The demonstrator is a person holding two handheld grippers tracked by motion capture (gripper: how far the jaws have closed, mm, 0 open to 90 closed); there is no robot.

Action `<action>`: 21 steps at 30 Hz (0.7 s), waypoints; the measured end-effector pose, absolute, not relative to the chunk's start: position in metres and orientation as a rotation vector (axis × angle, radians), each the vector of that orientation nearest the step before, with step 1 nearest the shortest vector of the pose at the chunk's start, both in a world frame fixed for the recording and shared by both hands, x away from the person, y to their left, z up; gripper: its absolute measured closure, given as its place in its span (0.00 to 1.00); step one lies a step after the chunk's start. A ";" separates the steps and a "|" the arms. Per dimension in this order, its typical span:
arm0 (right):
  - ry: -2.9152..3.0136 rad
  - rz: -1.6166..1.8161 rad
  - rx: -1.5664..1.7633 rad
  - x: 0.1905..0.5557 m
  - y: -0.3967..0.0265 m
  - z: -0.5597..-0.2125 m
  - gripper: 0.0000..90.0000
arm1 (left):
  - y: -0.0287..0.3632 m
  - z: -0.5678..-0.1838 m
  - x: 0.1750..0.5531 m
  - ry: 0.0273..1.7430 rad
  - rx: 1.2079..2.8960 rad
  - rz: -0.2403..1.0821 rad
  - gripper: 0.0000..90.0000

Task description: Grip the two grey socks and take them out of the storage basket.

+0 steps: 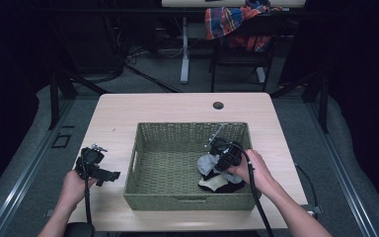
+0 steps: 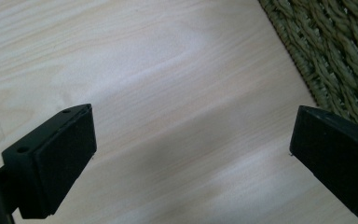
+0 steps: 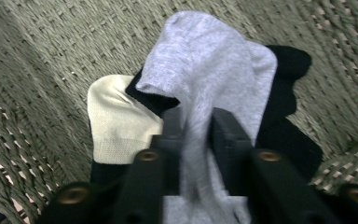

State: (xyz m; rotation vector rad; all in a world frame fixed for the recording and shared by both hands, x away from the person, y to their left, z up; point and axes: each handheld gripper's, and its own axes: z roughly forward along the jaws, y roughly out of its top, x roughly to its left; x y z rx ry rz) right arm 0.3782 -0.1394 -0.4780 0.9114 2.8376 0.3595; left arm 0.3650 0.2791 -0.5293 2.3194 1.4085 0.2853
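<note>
A woven green basket [image 1: 148,163] sits in the middle of the light wooden table [image 1: 177,106]. Inside its right part my right gripper [image 1: 217,165] is shut on a grey sock [image 3: 205,70], whose fabric runs down between the two black jaws. Under the grey sock lies a black sock [image 3: 284,93] with a cream toe [image 3: 116,121]. My left gripper [image 1: 109,175] hovers over the table to the left of the basket, open, with bare wood between its pads [image 2: 65,158].
The basket wall [image 2: 340,56] lies just right of the left gripper. A round cable hole [image 1: 218,105] marks the table's far side. A chair with a plaid cloth [image 1: 237,19] stands behind the table.
</note>
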 end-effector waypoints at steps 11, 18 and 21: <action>2.781 0.448 0.956 0.370 -0.154 -0.460 0.95 | 0.270 -0.530 0.372 1.378 2.340 0.276 0.01; 2.773 0.506 0.992 0.379 -0.152 -0.445 0.95 | 0.275 -0.529 0.368 1.406 2.326 0.297 0.01; 2.770 0.507 0.993 0.384 -0.150 -0.438 0.95 | 0.276 -0.529 0.368 1.410 2.326 0.303 0.01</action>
